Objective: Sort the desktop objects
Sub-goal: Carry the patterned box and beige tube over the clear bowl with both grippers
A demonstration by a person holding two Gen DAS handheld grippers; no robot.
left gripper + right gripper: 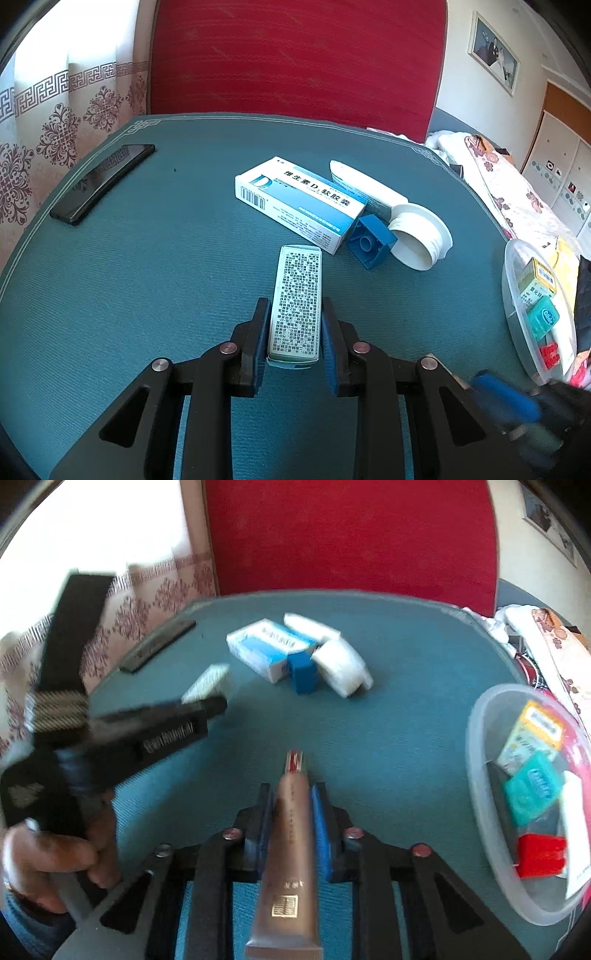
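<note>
We were in the middle of the sorting, with both hands loaded. Our left tool (pixel 295 325) was clenched on a small white box (pixel 295 306) printed with dense text too fine to read, held just above the green tabletop (pixel 147 258). Our right tool (pixel 291 812) was clenched on a bronze tube (pixel 288 849), its cap end pointing forward; the tube carried a small gold label and some characters that the blur made unreadable.

The clear plastic tub (pixel 480 775) stood at the right edge of the tabletop and already held a yellow-and-white box, a teal packet, a white item and a red block. We judged that the next move was to carry each held thing over the tub's rim and release it there, one hand at a time so that the tools did not collide.

Not yet sorted, near the middle of the tabletop, lay a blue-and-white medicine box (pixel 299 203), lettered with a large "D" and Chinese characters that seem to read vitamin D soft capsules, plus a barcode. Touching it were a white tube (pixel 365 188), a blue block (pixel 369 240) and a white ring-shaped lid (pixel 421 236). A black phone (pixel 103 181) lay well apart at the left.
</note>
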